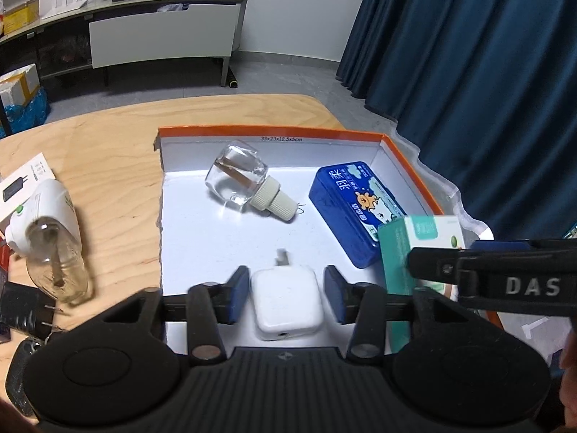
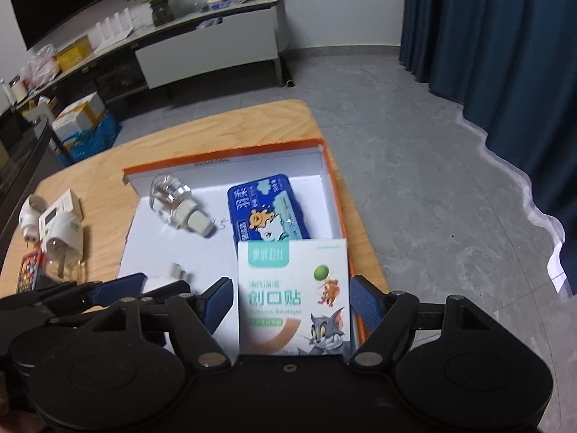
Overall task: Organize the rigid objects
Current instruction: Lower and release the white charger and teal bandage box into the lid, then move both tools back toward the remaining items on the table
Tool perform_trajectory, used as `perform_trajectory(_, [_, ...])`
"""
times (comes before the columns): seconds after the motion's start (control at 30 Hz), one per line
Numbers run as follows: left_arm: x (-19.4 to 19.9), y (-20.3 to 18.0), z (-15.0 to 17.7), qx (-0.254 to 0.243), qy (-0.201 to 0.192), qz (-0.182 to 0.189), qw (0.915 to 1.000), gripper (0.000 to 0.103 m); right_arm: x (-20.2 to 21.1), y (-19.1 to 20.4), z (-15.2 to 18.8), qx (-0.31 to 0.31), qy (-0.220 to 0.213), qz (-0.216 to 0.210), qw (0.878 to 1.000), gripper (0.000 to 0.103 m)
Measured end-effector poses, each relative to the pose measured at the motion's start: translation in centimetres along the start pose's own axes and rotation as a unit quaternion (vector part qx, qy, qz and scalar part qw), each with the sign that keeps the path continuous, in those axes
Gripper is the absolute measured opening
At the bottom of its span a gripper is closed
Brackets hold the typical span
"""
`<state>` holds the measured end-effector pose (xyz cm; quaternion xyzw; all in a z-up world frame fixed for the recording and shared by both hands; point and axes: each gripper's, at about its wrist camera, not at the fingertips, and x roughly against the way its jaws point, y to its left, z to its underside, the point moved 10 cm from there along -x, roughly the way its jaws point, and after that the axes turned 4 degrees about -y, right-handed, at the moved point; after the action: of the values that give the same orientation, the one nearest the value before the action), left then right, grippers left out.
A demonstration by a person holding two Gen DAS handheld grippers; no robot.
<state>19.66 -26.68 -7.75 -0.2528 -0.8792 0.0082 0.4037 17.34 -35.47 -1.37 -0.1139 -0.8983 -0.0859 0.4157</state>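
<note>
Left gripper stands released around the white charger, inside the orange-rimmed box. Right gripper grasps the bandage carton over the box's near right corner; only the right wrist view shows its cartoon front.

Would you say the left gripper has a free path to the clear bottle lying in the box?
Probably yes: past the white charger between the left gripper's open jaws, bare box floor leads to the clear bottle.

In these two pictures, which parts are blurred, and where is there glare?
Left wrist view: the white charger and the bottle in its white plug-in holder are smeared; glare lies on the box floor beside the clear bottle. Right wrist view: the bandage box is soft at its lower left; straight edges bow.
</note>
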Motion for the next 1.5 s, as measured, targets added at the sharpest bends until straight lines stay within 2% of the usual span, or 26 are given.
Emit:
perform_trajectory(0.07, [0.4, -0.2, -0.1, -0.001, -0.005, 0.002, 1.0, 0.065, 0.5, -0.1, -0.3, -0.005, -0.008, -0.006, 1.0, 0.087])
perform_trajectory(0.1, [0.7, -0.2, -0.2, -0.004, -0.009, -0.003, 1.0, 0.075, 0.9, -0.1, -0.4, -0.007, -0.012, -0.009, 1.0, 0.087])
perform_trajectory(0.17, [1.6, -0.3, -0.5, -0.004, -0.018, -0.009, 0.9998, 0.081, 1.7, 0.0, -0.8, -0.008, -0.024, -0.006, 1.0, 0.087])
perform_trajectory(0.2, [2.1, -0.1, -0.5, -0.001, -0.018, -0.012, 0.9998, 0.086, 2.2, 0.1, -0.9, -0.007, -0.032, -0.005, 0.999, 0.088])
perform_trajectory(0.23, [2.6, 0.0, -0.6, 0.004, -0.02, -0.018, 0.9996, 0.096, 2.6, 0.2, -1.1, -0.005, -0.04, -0.006, 0.999, 0.088])
perform_trajectory(0.3, [3.9, 0.6, -0.9, 0.007, -0.03, -0.034, 0.9989, 0.103, 3.5, 0.5, -1.2, -0.002, -0.05, -0.008, 0.999, 0.089])
perform_trajectory(0.43, [5.8, 1.9, -0.7, 0.019, -0.028, -0.081, 0.9962, 0.103, 4.7, 1.0, -1.2, 0.0, -0.064, -0.009, 0.998, 0.091])
perform_trajectory(0.53, [7.5, 2.7, -0.5, 0.0, -0.049, -0.117, 0.9919, 0.103, 5.2, 1.6, -0.8, 0.004, -0.064, -0.01, 0.998, 0.093])
perform_trajectory(0.63, [8.9, 3.2, 0.0, -0.005, -0.044, -0.109, 0.993, 0.103, 5.6, 2.9, -0.2, 0.014, -0.062, -0.024, 0.998, 0.093])
perform_trajectory(0.7, [10.0, 3.5, 0.1, -0.013, -0.058, -0.1, 0.9932, 0.103, 5.9, 3.8, 0.1, 0.019, -0.062, -0.032, 0.997, 0.093])
perform_trajectory(0.83, [11.6, 5.1, 0.9, -0.023, -0.062, -0.109, 0.9918, 0.103, 6.2, 5.4, 1.0, 0.024, -0.055, -0.055, 0.997, 0.094])
perform_trajectory(0.93, [12.7, 7.1, 1.8, -0.005, -0.057, -0.114, 0.9918, 0.103, 6.2, 7.1, 1.9, 0.036, -0.049, -0.07, 0.996, 0.094])
perform_trajectory(1.1, [13.6, 11.4, 3.5, 0.033, -0.038, -0.156, 0.9866, 0.103, 6.0, 10.0, 3.3, 0.063, -0.038, -0.094, 0.993, 0.094])
perform_trajectory(1.23, [14.1, 14.4, 4.4, 0.047, -0.017, -0.204, 0.9776, 0.103, 5.9, 12.1, 4.2, 0.084, -0.033, -0.109, 0.99, 0.094])
perform_trajectory(1.37, [14.4, 15.9, 4.9, 0.073, -0.018, -0.188, 0.9794, 0.103, 5.5, 14.0, 4.9, 0.097, -0.028, -0.124, 0.987, 0.094])
perform_trajectory(1.5, [14.6, 17.3, 5.0, 0.084, -0.019, -0.207, 0.9746, 0.103, 5.3, 15.5, 5.7, 0.116, -0.024, -0.132, 0.984, 0.094])
